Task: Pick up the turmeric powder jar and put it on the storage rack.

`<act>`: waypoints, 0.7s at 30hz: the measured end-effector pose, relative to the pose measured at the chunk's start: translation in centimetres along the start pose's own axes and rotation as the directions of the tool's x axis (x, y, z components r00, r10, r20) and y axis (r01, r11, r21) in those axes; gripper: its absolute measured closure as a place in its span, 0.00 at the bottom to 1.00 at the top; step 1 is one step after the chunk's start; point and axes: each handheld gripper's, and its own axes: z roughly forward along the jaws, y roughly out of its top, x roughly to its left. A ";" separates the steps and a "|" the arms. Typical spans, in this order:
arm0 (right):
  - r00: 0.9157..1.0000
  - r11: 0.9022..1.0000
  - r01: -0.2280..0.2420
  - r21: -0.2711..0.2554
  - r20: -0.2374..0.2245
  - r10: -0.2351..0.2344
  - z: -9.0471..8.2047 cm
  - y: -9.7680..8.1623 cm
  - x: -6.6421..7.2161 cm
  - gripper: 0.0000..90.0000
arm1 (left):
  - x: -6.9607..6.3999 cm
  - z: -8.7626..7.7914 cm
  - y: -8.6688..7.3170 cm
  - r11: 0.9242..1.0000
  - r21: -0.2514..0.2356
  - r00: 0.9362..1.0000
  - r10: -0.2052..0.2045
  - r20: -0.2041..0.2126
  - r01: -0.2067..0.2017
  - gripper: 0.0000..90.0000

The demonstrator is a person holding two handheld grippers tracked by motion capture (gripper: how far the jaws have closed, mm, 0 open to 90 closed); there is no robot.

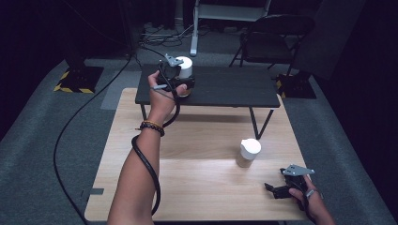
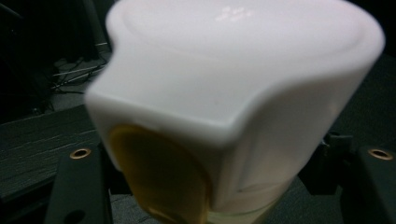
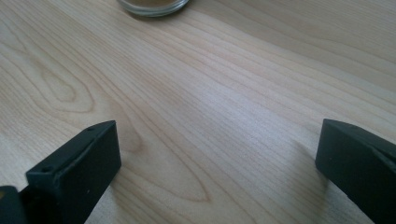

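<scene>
Nearest the lens, the white-capped jar (image 2: 233,107) is sitting between the black jaws of your left tool (image 1: 180,86), its cap looming large and blurred and the amber contents showing through the glass below. That tool is clenched on the jar low down, below the cap, so you are holding glass rather than lid. The jar is standing at the near left corner of the black shelf (image 1: 225,86) that is spanning the far side of the worktop (image 1: 197,187), and it looks to be resting on the shelf or just off it; I cannot tell which. You are judging a placement here, so be keeping the jar upright, making sure its base is lying flat and well in from the shelf edge before you are easing the jaws apart, then be drawing the tool straight back toward yourself so neither jaw is clipping the cap. Your right tool (image 1: 277,190) is resting released on the worktop at the near right, jaws wide apart with bare wood between them. A second jar (image 1: 248,152) is standing just beyond it, up and to its left in the high view, apart from the jaws and untouched.
</scene>
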 end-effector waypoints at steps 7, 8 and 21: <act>1.000 1.000 0.000 0.000 0.000 0.000 0.0 0.0 0.0 0.00 | 0.1 0.2 -0.4 1.000 -0.001 1.000 -0.002 0.004 0.002 0.33; 1.000 1.000 0.000 0.000 0.000 0.000 0.0 0.0 0.0 0.00 | 0.1 0.2 -0.5 1.000 0.000 1.000 -0.002 0.002 0.002 0.32; 1.000 1.000 0.000 0.000 0.000 0.000 0.0 0.0 0.0 0.00 | -0.1 0.6 -1.3 1.000 -0.020 1.000 -0.019 -0.025 0.018 0.12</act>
